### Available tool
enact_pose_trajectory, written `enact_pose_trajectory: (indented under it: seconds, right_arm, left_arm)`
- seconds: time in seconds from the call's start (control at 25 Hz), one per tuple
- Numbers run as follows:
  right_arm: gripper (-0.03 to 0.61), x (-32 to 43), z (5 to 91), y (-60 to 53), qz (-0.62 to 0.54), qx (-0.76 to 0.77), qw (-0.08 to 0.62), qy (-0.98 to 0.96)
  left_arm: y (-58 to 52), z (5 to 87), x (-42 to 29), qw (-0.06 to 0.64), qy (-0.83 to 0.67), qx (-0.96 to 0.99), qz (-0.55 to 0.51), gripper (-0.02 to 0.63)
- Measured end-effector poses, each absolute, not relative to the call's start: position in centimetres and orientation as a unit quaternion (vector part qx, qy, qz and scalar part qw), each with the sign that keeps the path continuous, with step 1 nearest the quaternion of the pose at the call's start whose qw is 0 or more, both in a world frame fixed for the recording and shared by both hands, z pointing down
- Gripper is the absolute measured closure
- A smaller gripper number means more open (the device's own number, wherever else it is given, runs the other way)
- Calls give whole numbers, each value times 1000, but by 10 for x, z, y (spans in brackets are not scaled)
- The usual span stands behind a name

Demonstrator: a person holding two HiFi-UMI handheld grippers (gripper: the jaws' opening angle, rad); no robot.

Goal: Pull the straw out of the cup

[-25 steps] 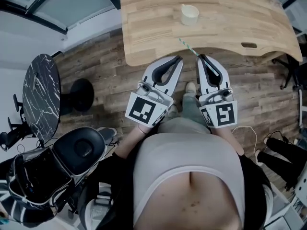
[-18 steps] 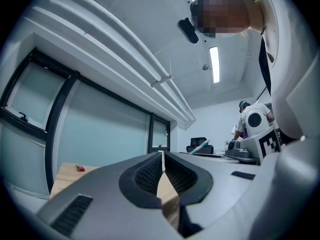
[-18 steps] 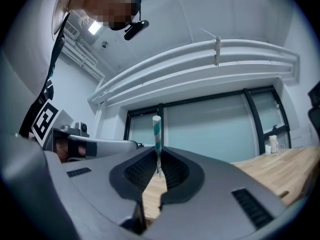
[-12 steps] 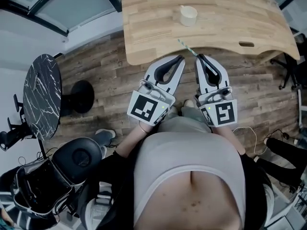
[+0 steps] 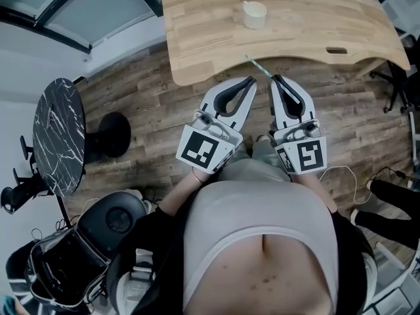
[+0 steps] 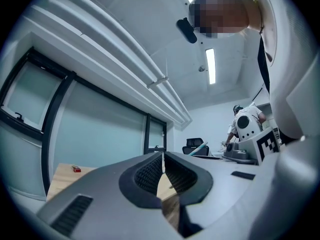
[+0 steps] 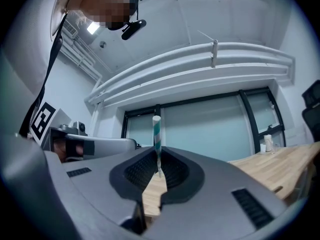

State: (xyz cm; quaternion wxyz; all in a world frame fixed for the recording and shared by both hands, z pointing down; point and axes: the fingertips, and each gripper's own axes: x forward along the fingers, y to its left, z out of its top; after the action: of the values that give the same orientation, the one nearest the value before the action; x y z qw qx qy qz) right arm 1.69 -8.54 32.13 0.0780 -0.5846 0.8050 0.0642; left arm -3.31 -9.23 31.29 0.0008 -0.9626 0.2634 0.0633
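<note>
In the head view the wooden counter (image 5: 308,25) fills the top of the frame, and the cup (image 5: 254,14) stands on it near the upper middle, pale and upright. The straw (image 5: 258,65) is out of the cup and well apart from it. It is pinched at the tip of the right tongs (image 5: 275,77) and slants toward the upper left, over the counter's near edge. The right gripper view shows this plainly: the jaws of the right tongs (image 7: 158,156) are pressed together on the straw's lower end, and the straw (image 7: 156,134) rises between them, striped white and teal.

The left tongs (image 5: 248,81) lie just beside the right pair, left of centre — their tips meet and grip nothing. In the left gripper view the ribbed pads (image 6: 150,173) stand together at the tip, with a sliver of counter showing through the gap below.

Both tongs are held out in front of the person's torso (image 5: 259,241), above a wood-plank floor (image 5: 144,104). A round black marbled table (image 5: 58,133) sits at the left edge and a black chair (image 5: 111,216) at the lower left. A small red item (image 6: 76,169) lies on the counter at the lower left of the left gripper view.
</note>
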Motion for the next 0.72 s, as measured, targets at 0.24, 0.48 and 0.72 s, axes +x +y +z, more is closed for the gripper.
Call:
enact_pose_trajectory:
  seconds: [0.24, 0.48, 0.72]
  right_arm:
    - [534, 22, 309, -79, 82, -586, 87, 802]
    - [534, 30, 301, -63, 90, -583, 88, 803]
    - [534, 51, 299, -23, 89, -580, 89, 805]
  left_arm:
    - [-87, 303, -31, 15, 258, -963, 72, 595]
    - [-71, 294, -23, 23, 262, -962, 76, 595]
    - [-36, 297, -7, 19, 276, -958, 74, 595]
